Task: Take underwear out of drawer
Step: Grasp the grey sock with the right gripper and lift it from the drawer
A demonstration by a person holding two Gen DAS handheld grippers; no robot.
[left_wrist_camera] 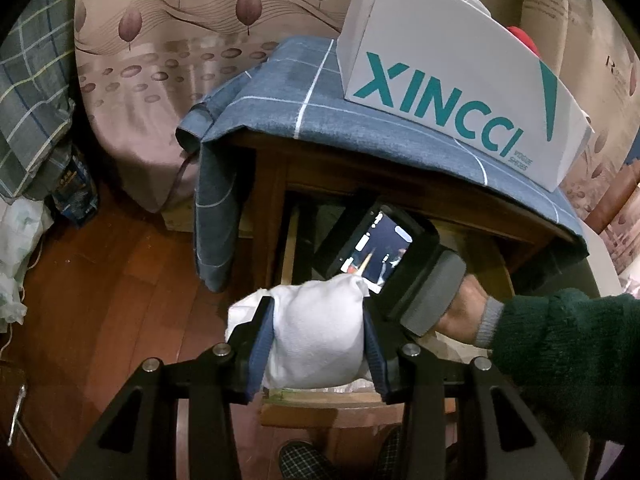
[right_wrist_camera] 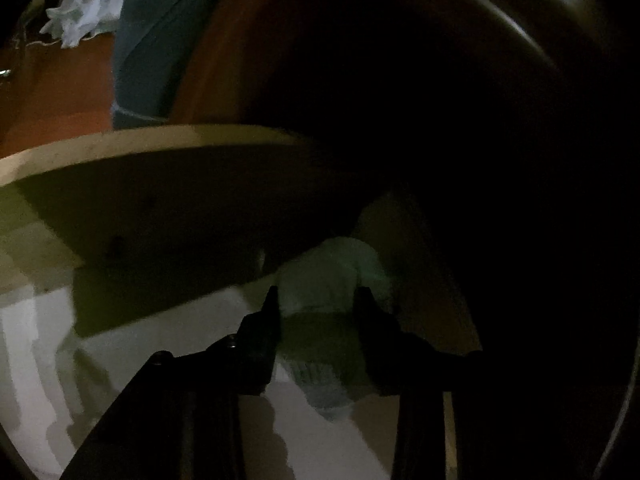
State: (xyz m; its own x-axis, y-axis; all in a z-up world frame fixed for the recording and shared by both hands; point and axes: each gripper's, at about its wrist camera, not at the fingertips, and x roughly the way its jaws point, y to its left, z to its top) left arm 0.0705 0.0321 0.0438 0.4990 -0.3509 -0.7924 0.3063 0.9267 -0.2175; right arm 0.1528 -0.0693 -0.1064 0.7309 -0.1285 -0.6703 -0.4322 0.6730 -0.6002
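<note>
My left gripper is shut on a rolled white piece of underwear and holds it above the open wooden drawer, outside it. My right gripper, seen from the left wrist view as a black body with a lit screen, reaches into the drawer under the table. In the dim right wrist view my right gripper has its fingers on either side of a pale rolled piece of underwear inside the drawer; the grip is hard to judge in the dark.
A wooden table draped with a blue checked cloth carries a white XINCCI shoe box. A curtain-covered bed stands behind. Bags lie on the wood floor at left. The drawer's side wall is left of my right gripper.
</note>
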